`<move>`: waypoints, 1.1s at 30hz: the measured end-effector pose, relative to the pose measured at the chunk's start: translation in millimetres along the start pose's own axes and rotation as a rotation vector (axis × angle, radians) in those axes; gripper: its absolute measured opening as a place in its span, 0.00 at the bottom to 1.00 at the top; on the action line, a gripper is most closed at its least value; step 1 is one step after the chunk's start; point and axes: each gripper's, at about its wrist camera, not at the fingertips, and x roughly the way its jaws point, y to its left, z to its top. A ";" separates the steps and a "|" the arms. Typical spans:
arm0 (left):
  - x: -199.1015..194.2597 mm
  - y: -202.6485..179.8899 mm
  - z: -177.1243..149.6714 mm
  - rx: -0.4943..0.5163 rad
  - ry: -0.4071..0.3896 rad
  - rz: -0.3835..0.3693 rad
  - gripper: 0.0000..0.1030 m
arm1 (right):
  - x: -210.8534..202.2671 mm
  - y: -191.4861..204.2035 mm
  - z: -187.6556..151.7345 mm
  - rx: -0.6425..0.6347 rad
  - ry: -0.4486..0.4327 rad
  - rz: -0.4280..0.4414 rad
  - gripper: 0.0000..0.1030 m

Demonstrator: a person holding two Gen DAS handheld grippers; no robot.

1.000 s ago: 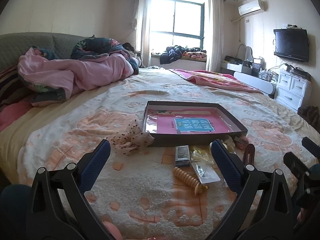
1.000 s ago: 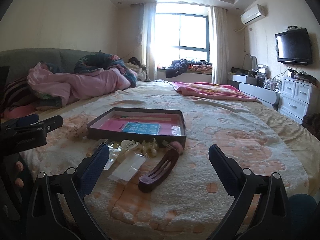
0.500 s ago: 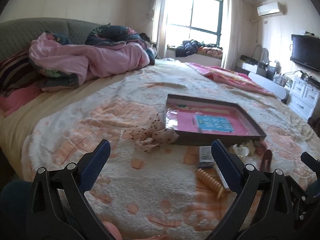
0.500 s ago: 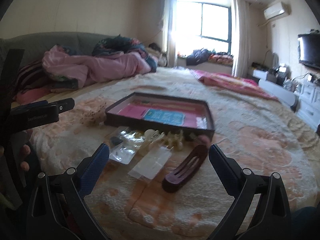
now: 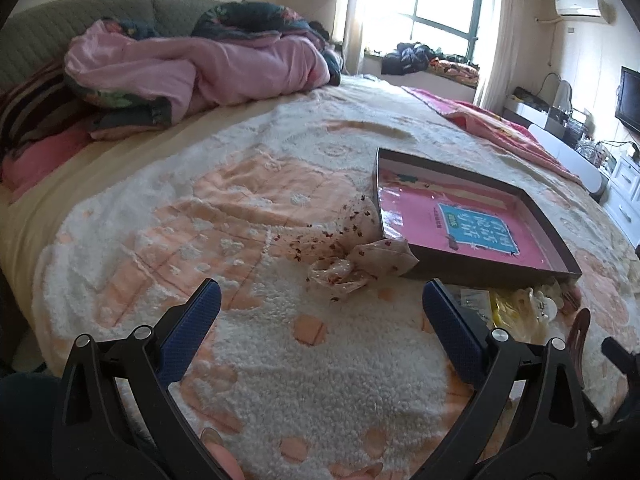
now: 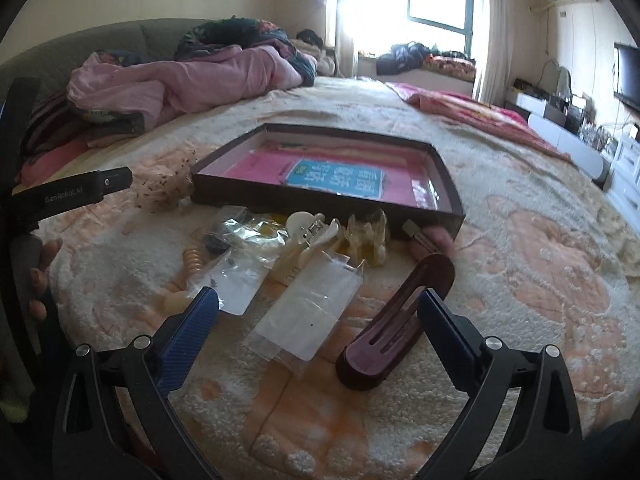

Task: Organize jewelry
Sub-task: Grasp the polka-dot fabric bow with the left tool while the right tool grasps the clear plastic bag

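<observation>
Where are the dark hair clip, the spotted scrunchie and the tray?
dark hair clip (image 6: pixel 394 322), right wrist view, slotted middle.
spotted scrunchie (image 5: pixel 352 270), left wrist view, gathered centre.
tray (image 6: pixel 320 204), right wrist view, near wall.

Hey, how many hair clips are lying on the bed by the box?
3 in the right wrist view: a dark maroon oval barrette nearest the right jaws, a cream claw clip and a yellowish translucent claw clip beside the dark shallow box. Packets may hide more.
</observation>
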 end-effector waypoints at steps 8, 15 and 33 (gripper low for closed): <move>36.3 1.3 17.3 -0.008 0.083 -0.035 0.90 | 23.5 -0.5 3.2 0.001 0.080 0.021 0.80; 70.3 7.7 20.4 -0.030 0.190 -0.022 0.85 | 38.4 2.4 1.7 -0.002 0.136 0.037 0.62; 50.2 4.3 19.9 -0.009 0.133 -0.139 0.01 | 25.9 -10.2 -1.5 0.035 0.093 0.061 0.39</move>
